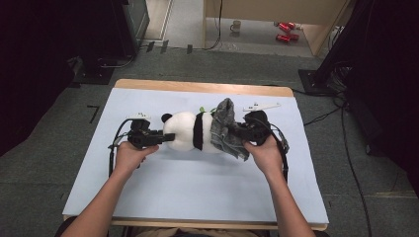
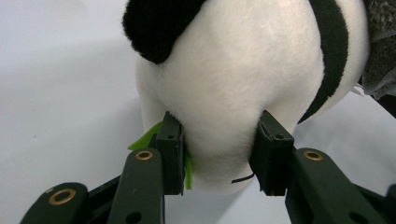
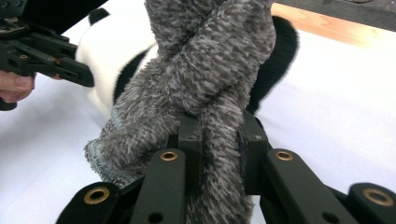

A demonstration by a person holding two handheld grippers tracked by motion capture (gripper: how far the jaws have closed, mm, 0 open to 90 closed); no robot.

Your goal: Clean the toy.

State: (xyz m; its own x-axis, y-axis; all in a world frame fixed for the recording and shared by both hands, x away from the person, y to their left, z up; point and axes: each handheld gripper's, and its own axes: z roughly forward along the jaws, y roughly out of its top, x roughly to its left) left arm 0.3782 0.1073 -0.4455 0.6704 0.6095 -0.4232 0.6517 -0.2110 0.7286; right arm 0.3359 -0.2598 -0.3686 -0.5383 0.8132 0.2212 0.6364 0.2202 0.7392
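Both grippers, left gripper [image 1: 165, 138] and right gripper [image 1: 236, 132], are black, with brass-ringed pivots, black trailing cables; forearms bare.

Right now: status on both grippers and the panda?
Left gripper clamped on plush panda's white end. Right gripper shut on grey fuzzy garment at panda's other end. White plastic piece lies behind, clear of the work.

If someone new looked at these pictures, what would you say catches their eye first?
Most striking is the plush panda lying on its side in the middle of the pale blue table cover. The left tool is clamped on its white end. A fuzzy grey garment is bunched around the panda's other end, with the right tool pinching a fold of it.
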